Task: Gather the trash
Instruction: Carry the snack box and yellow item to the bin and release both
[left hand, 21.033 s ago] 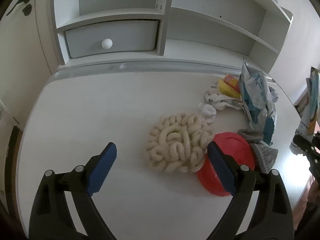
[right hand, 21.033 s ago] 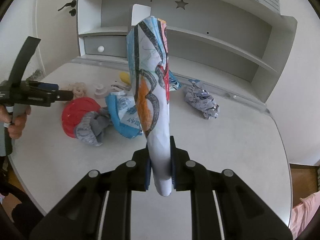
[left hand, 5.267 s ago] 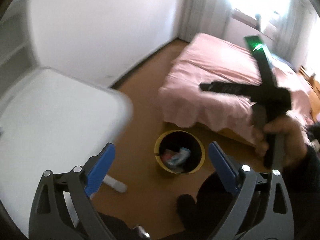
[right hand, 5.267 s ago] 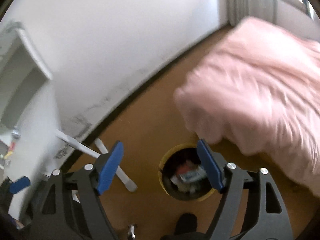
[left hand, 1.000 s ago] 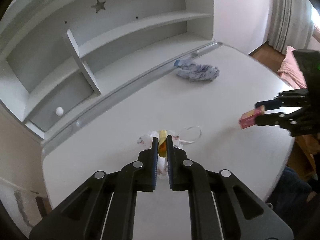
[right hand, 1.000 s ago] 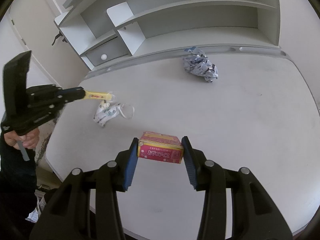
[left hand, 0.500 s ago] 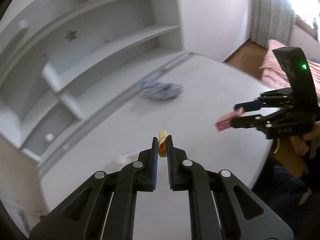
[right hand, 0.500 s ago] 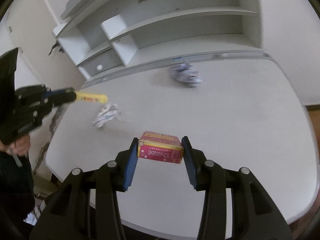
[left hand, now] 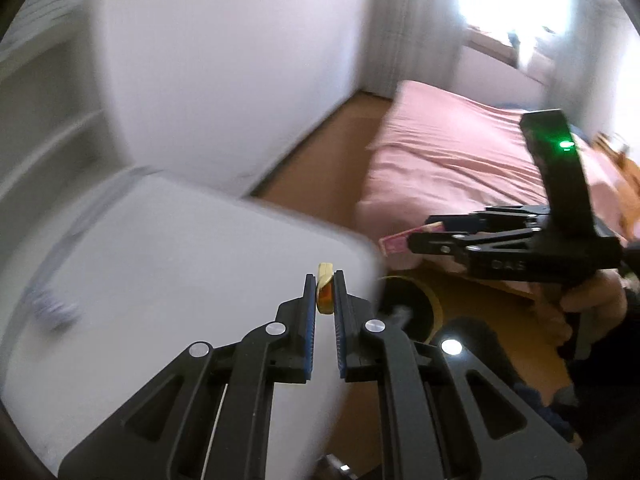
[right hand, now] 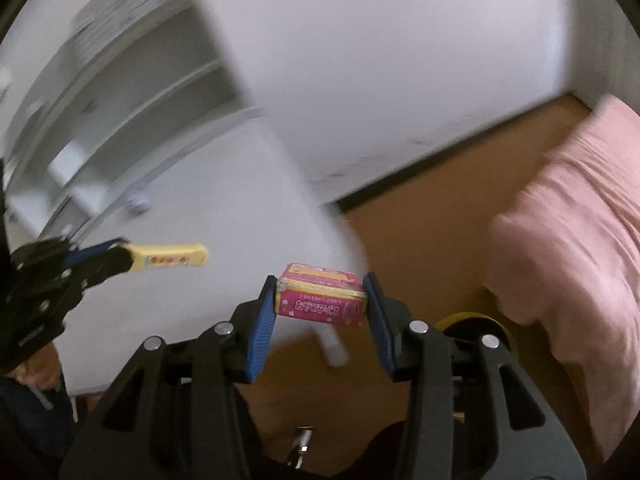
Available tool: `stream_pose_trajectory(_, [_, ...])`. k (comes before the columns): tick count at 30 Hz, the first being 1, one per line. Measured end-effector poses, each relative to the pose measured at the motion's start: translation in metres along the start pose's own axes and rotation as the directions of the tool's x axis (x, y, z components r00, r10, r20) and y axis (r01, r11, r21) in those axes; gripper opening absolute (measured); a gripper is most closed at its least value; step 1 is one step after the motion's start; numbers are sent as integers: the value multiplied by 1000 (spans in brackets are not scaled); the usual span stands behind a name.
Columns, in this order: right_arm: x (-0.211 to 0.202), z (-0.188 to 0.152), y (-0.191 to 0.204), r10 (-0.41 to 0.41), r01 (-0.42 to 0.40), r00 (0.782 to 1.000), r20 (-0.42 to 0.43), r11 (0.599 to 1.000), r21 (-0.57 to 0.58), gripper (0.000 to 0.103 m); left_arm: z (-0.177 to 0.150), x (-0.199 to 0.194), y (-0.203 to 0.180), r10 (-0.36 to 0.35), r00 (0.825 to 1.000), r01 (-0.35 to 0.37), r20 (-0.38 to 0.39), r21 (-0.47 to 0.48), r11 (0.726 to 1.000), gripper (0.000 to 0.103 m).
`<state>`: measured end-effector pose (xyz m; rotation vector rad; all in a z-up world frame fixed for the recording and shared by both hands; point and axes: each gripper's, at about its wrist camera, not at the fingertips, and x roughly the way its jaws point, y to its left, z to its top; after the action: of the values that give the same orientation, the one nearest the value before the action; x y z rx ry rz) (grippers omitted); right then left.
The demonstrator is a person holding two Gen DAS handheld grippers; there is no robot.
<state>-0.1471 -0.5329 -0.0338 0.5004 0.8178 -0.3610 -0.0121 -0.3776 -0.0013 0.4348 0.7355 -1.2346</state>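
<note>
My left gripper [left hand: 325, 284] is shut on a thin yellow wrapper [left hand: 325, 291], held edge-on above the white desk's [left hand: 168, 264] corner; the wrapper also shows side-on in the right wrist view [right hand: 170, 260]. My right gripper [right hand: 321, 298] is shut on a small pink box [right hand: 320, 300], which also shows in the left wrist view [left hand: 396, 243]. A yellow-rimmed bin [left hand: 416, 308] stands on the floor below, partly hidden behind the fingers; its rim also shows in the right wrist view [right hand: 472, 320]. A crumpled paper [left hand: 52, 308] lies blurred on the desk.
A bed with pink bedding [left hand: 460, 160] stands right of the bin on the brown floor [right hand: 420, 232]. White shelves [right hand: 132, 92] rise behind the desk. A white desk leg [right hand: 332, 344] stands near the bin. Both views are motion-blurred.
Both grippers have swung from facing the desk and shelves toward the floor, bed and bin, each still holding its item.
</note>
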Motion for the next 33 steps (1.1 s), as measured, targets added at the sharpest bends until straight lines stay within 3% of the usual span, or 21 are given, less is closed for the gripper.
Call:
stream_pose_trajectory(5, [-7,-25,-99,-133,132,991,-11,974,186,43,20,69,-67,-129,991,131,-38,73,989,7])
stream_pose_trajectory(10, [13,-51,-170,-185,196,981,-65,930,310,43,20,139,-105,-204,974,210,-104,57,976,7])
stream_pose_trajectory(14, [41,-77,-212,-184,216,976,-120,896,387,43,12,197,-128,-185,973,196,-142,73,978,7])
stream_pose_trajectory(21, [88,-101,-238,-172,234,968,-181,878,418,43,-9,270,-137,-210,949,220,-236,17,975,7])
stream_pose_trajectory(33, [97,-104,-256,-154,221,972,-178,853,472,43,-20,306,-139,-214,929,221,-301,-12,975,9])
